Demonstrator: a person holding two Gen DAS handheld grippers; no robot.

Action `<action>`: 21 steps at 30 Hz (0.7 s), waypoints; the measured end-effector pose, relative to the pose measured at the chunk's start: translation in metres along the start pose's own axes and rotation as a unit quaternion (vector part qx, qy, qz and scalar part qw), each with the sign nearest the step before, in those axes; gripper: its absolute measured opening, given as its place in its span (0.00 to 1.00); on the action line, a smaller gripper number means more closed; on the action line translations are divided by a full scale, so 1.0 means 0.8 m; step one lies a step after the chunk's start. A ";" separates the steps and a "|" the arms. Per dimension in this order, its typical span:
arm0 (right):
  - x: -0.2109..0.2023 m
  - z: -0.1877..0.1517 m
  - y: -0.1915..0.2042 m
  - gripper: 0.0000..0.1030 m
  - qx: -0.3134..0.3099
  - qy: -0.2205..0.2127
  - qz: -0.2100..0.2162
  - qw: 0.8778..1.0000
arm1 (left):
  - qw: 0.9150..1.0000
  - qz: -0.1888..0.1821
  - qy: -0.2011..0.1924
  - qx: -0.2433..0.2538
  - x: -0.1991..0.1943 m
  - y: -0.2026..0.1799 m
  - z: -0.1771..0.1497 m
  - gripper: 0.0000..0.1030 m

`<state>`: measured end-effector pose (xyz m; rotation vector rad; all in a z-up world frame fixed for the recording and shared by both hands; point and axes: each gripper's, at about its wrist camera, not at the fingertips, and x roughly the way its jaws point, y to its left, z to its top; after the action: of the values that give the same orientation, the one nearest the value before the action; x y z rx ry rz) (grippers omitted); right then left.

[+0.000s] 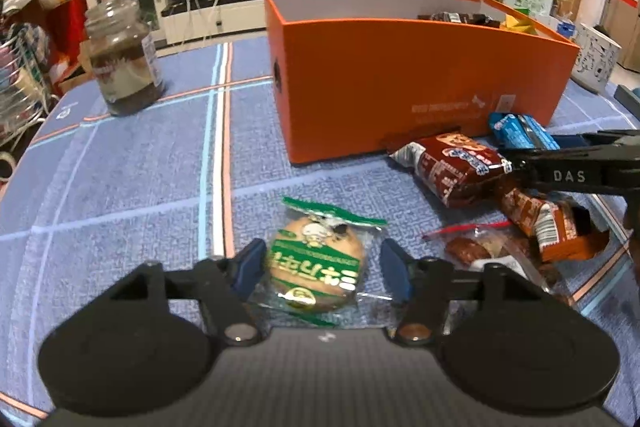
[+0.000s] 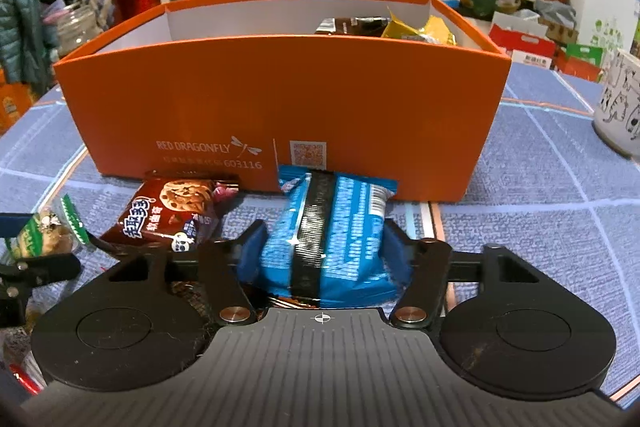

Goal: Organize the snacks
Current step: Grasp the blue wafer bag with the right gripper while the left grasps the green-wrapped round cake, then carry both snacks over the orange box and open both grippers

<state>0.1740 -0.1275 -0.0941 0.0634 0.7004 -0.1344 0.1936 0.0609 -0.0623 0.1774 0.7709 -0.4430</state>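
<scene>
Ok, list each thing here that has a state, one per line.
Left gripper: open, fingers either side of the green cookie pack, not clamped.
Right gripper: shut on the blue snack pack.
Green cookie pack: sealed, flat on the table.
Blue snack pack: sealed, against the box front.
Orange box: lidless, partly filled at one end.
Brown cookie pack: sealed, on the table.
Glass jar: upright; lid unclear.

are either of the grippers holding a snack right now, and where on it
The right gripper has its jaws pressed on the two long sides of the blue snack pack. The left gripper only straddles the green-wrapped biscuit, gaps both sides.
</scene>
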 end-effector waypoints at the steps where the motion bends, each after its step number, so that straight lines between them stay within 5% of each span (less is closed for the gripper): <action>1: -0.001 0.000 -0.001 0.45 0.002 0.001 0.003 1.000 | 1.000 0.002 0.001 -0.004 0.000 0.000 0.000 0.56; 21: -0.007 0.002 -0.013 0.41 -0.005 0.009 0.022 1.000 | 1.000 0.000 -0.002 -0.008 -0.004 0.000 -0.003 0.48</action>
<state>0.1691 -0.1378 -0.0893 0.0712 0.7169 -0.0879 0.1903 0.0623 -0.0618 0.1628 0.7707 -0.4365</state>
